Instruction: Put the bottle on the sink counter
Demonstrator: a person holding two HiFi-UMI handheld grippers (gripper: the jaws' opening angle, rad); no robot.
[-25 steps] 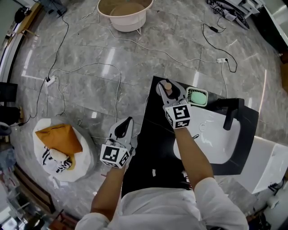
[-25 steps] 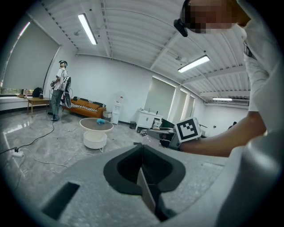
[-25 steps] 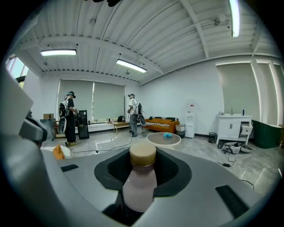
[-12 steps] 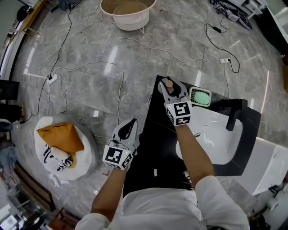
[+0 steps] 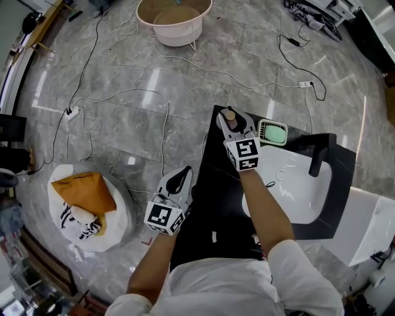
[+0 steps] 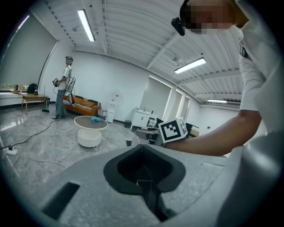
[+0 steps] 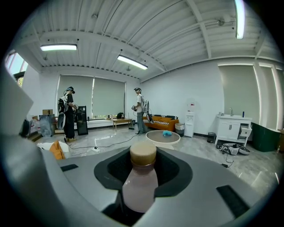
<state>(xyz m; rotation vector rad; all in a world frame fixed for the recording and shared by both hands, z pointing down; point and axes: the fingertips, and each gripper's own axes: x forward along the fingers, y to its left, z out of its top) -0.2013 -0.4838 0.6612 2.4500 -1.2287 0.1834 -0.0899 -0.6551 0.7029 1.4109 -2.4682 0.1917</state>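
The bottle (image 5: 230, 116), pale pink with a tan cap, is upright over the far left corner of the black sink counter (image 5: 213, 197). My right gripper (image 5: 235, 125) is shut on it, and in the right gripper view the bottle (image 7: 141, 179) stands between the two jaws with its cap above them. Whether its base touches the counter is hidden. My left gripper (image 5: 179, 179) hangs beside the counter's left edge over the floor. In the left gripper view its jaws (image 6: 143, 184) meet with nothing between them.
A white basin (image 5: 296, 185) with a black faucet (image 5: 318, 162) fills the counter's right part, and a green soap dish (image 5: 271, 133) sits behind it. Cables cross the marble floor. A beige tub (image 5: 176, 18) stands far ahead; a white bag (image 5: 117, 216) lies at left.
My left gripper has drifted slightly right and down, closer to the counter's edge. The right gripper and the bottle have stayed at the counter's far corner.
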